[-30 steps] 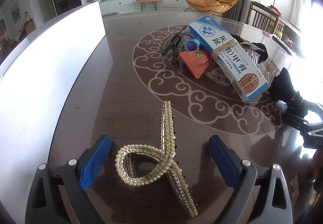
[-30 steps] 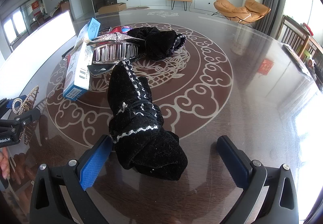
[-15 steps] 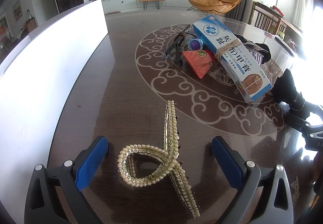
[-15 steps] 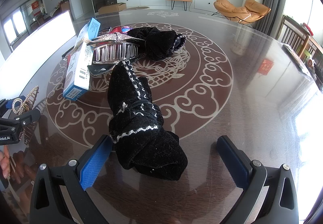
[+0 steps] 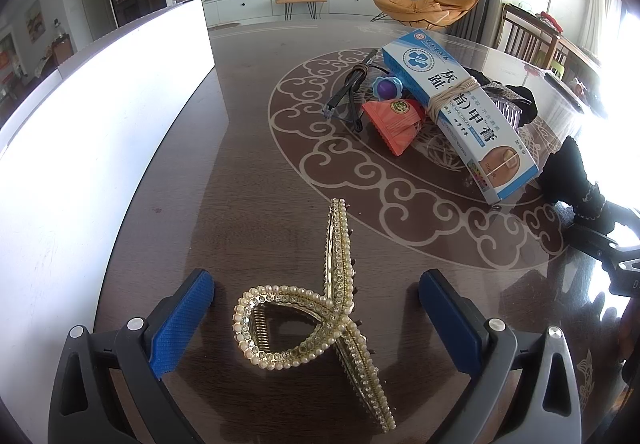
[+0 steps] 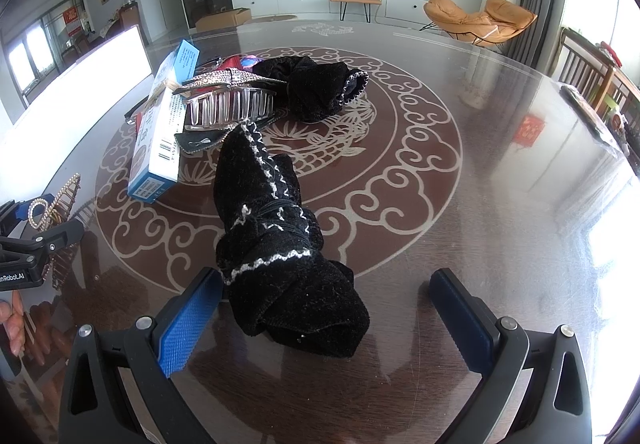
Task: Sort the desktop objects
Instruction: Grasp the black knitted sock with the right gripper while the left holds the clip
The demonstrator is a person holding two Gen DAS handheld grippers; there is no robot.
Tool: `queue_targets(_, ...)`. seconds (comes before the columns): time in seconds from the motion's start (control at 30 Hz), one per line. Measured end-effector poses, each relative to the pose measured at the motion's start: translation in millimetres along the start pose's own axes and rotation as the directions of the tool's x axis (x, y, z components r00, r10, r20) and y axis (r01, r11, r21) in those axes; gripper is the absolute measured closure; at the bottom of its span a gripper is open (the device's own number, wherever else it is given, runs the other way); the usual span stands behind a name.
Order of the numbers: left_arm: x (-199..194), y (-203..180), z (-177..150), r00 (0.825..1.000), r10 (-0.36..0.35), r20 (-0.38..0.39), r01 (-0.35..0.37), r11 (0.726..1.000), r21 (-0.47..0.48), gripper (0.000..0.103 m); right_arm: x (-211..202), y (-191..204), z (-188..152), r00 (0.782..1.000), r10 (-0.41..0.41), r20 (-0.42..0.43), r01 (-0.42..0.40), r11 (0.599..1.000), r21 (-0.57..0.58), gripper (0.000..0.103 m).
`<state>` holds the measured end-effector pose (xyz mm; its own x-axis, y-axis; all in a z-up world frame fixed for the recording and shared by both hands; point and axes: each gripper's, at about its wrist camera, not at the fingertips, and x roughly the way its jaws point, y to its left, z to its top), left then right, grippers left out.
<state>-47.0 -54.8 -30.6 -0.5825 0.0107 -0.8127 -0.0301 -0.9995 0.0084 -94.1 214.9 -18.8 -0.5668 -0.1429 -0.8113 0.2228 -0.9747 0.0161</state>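
On the left, the pearl hair clip (image 5: 316,328) is framed between the wide-open jaws of the left gripper (image 5: 316,318) — untouched, its long axis running near to far. On the right, the black velvet bow (image 6: 276,244) lies likewise between the spread right gripper (image 6: 326,318), hard against the left pad

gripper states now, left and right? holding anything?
Left claw: open, straddling the pearl hair clip, not gripping it.
Right claw: open, around the black velvet bow, not gripping it.
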Motion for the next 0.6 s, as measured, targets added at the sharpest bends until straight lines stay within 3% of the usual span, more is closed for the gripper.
queue_targets(0.13, -2, 0, 0, 1.0, -0.009, -0.004, 0.009, 1.0, 0.003, 0.0, -5, -7, 1, 0.998, 0.065, -0.014, -0.065, 0.998, -0.018, 0.0)
queue_targets(0.3, -6, 7, -1, 0.994, -0.087, -0.069, 0.095, 0.988, 0.121, 0.0, -7, -6, 19, 0.984, 0.133, -0.122, -0.145, 0.985, -0.092, 0.0)
queue_targets(0.43, -8, 22, -2, 0.992, -0.094, -0.078, 0.098, 0.994, 0.051, 0.0, 2, 15, 47, 0.979, 0.107, -0.176, -0.134, 0.98, -0.146, 0.004)
queue_targets(0.47, -11, 24, -3, 0.992, -0.104, -0.066, 0.107, 0.994, 0.034, 0.005, 7, 19, 51, 0.976, 0.095, -0.195, -0.126, 0.981, -0.148, 0.01)
queue_targets(0.5, -14, 25, -3, 0.994, -0.105, -0.045, 0.106, 0.994, 0.033, 0.025, 13, 24, 53, 0.97, 0.087, -0.225, -0.122, 0.981, -0.15, 0.035)
queue_targets(0.53, -17, 23, -5, 0.993, -0.113, -0.028, 0.114, 0.993, 0.042, 0.045, 18, 28, 53, 0.963, 0.078, -0.257, -0.119, 0.982, -0.15, 0.052)
queue_targets(0.6, -21, 21, -6, 0.993, -0.119, -0.004, 0.119, 0.991, 0.056, 0.053, 15, 35, 52, 0.964, 0.058, -0.258, -0.102, 0.982, -0.161, 0.067)
